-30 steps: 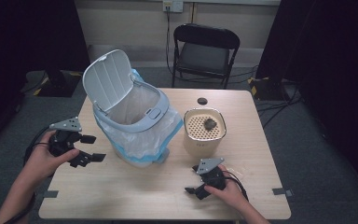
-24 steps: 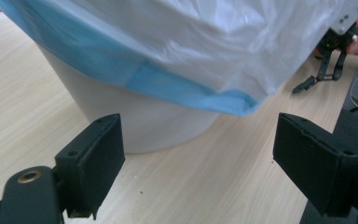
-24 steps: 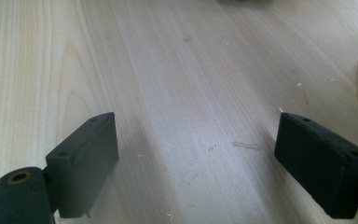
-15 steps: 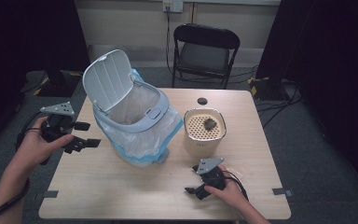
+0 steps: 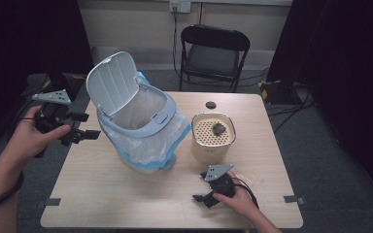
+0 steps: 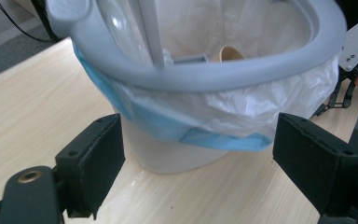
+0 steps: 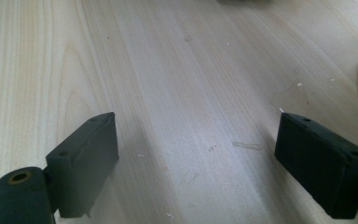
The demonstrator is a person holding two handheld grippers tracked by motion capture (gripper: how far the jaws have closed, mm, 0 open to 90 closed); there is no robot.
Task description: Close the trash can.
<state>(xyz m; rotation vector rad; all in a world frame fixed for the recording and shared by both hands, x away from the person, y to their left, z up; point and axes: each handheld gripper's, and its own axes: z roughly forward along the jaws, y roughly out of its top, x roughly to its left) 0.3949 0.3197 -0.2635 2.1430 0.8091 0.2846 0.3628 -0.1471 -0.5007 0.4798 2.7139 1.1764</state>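
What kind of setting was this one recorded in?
Probably a lab or studio set up for recording, not a home: one wooden table ringed by dark curtains, a folding chair, and cables across grey carpet.

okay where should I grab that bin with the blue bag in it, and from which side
Probably the grey rim ring of the bin. It stands proud of the loose bag, a firm edge for the jaws. Come from the table's left with the left hand-held gripper, open and facing it. The raised lid blocks the back.

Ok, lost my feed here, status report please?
Left gripper open, off the table's left edge, facing the bin. Right gripper open, low over the table. Bin lid up. Path clear.
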